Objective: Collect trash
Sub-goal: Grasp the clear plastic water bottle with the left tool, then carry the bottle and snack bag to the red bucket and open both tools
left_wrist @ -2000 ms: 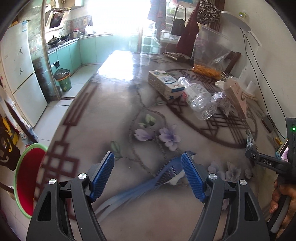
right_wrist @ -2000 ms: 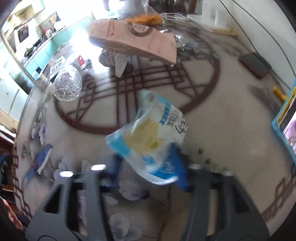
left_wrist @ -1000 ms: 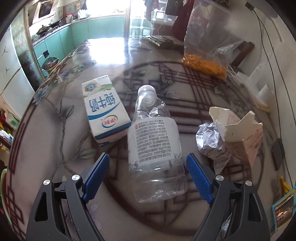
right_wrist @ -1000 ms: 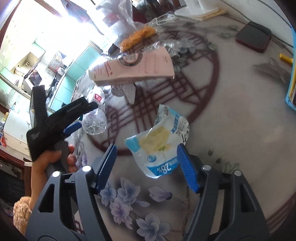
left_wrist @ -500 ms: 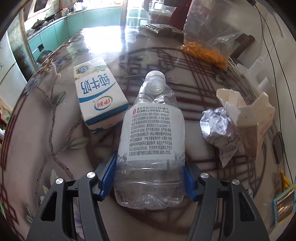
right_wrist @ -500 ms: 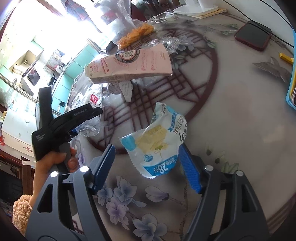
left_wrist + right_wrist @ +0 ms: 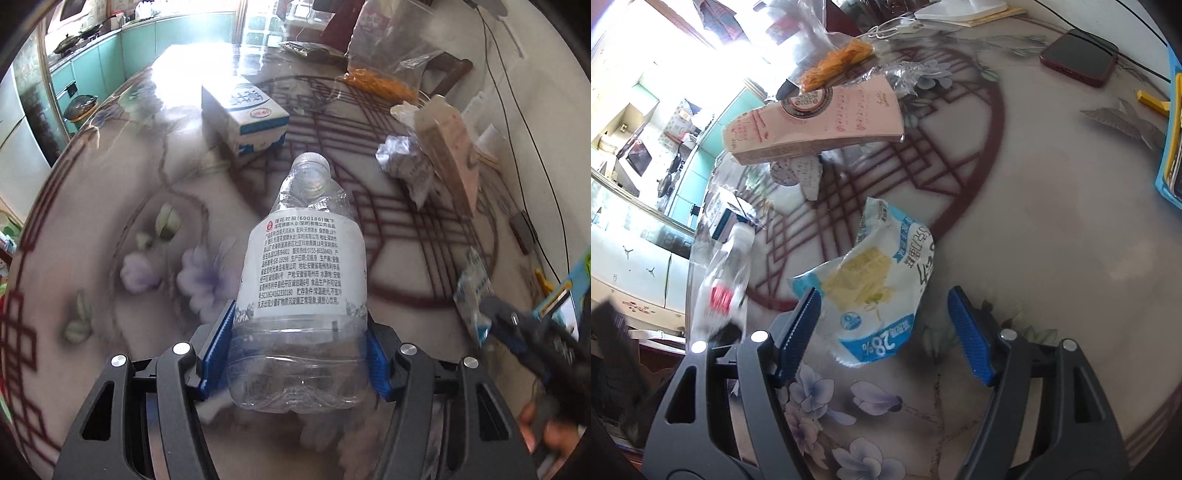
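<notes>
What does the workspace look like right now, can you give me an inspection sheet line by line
Surface: glossy table printed with flowers and a dark red lattice.
Job's things: clear plastic bottle; blue and white wrapper; milk carton; pink box; crumpled foil.
Clutter: bag of orange snacks; dark red phone.
Grippers: left gripper shut on the bottle's base; right gripper open, its fingers on either side of the wrapper.
Cables: black cable along the wall; white cable near the far edge.
Surroundings: teal kitchen cabinets, white fridge.
</notes>
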Motion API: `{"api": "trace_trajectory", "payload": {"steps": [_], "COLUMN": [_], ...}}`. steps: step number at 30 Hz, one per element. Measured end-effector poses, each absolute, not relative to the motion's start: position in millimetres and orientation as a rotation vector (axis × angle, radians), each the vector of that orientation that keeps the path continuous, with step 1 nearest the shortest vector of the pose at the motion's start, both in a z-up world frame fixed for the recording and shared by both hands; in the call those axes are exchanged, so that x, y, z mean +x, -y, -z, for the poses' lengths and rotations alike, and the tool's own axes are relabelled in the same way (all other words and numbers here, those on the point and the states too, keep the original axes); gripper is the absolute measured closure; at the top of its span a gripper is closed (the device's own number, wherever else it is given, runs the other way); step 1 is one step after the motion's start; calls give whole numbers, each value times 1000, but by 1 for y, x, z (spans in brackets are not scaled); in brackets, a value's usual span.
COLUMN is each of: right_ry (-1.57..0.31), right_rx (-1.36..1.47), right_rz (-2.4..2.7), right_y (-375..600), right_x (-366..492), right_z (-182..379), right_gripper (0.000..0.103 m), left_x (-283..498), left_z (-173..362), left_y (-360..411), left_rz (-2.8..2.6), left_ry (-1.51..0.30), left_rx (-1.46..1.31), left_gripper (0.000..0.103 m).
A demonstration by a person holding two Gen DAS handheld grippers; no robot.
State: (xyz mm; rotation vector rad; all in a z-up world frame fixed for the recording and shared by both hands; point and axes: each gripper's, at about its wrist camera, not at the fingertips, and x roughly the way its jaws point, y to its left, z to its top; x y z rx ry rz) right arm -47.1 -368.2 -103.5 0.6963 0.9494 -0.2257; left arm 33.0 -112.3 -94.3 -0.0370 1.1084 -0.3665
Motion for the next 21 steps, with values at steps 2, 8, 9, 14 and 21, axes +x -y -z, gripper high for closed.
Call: {"api": "trace_trajectory", "payload": {"steps": [2, 8, 9, 14, 21], "right_ry": [-941, -962, -978, -1010, -1004], "right_rx": [677, 570, 503, 341, 346], "right_rz": [230, 198, 206, 197, 158], "right_y": [366, 345, 336, 315, 314], "right_x": [-43, -18, -14, -5, -8], "right_z": [102, 102, 102, 102, 100], "right_gripper": [34, 31, 31, 62, 90], "left_x": [18, 2, 0, -5, 15], "left_z": [93, 97, 96, 81, 78], "left_y": [104, 98, 98, 95, 104], "left_rz": [366, 346, 344, 333, 314], "left_ry": [-1104, -1116, -1109, -1038, -1016], "left_rx": [-45, 23, 41, 94, 119], "left_gripper": [44, 32, 31, 24, 24]}}
